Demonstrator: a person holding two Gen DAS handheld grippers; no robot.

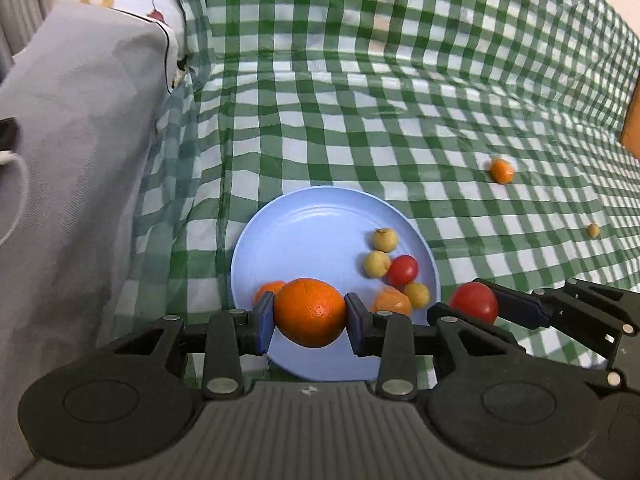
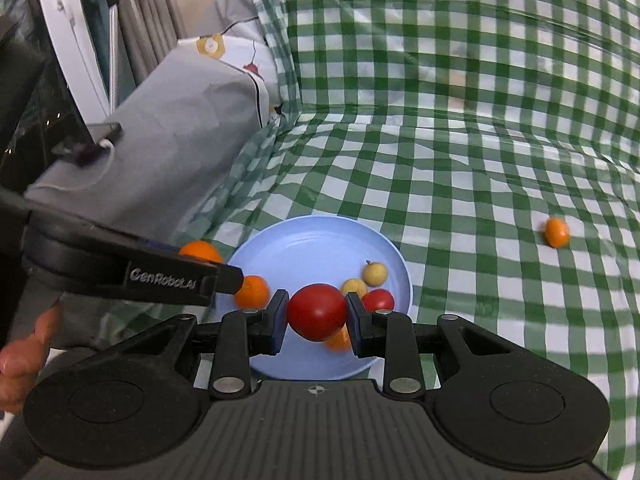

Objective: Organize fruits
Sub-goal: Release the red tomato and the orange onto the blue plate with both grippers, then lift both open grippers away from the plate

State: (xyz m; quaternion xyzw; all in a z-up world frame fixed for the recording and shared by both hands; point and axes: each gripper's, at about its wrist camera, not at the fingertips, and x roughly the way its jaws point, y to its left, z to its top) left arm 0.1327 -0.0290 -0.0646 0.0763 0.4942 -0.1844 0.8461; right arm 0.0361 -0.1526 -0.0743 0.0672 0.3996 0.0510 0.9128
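1. The left claw (image 1: 309, 316) grips a round orange fruit (image 1: 310, 312) between its blue pads, above the near rim of a pale blue round plate (image 1: 312, 236).
2. The right claw (image 2: 316, 314) is clamped on a glossy red tomato (image 2: 317, 312) over the same plate.
3. "GenRobot.AI" is embossed on the left claw's black body.
4. Small yellow, red and orange fruits lie on the plate; a small orange kumquat (image 2: 557, 232) sits well apart on the green-and-white checked cloth (image 2: 480, 140).

You have one blue plate (image 1: 304, 220) and two grippers (image 1: 310, 312) (image 2: 316, 312). You can count four oranges (image 1: 310, 312), two tomatoes (image 1: 474, 302), and four small yellow fruits (image 1: 385, 239), three on the plate and one off it.
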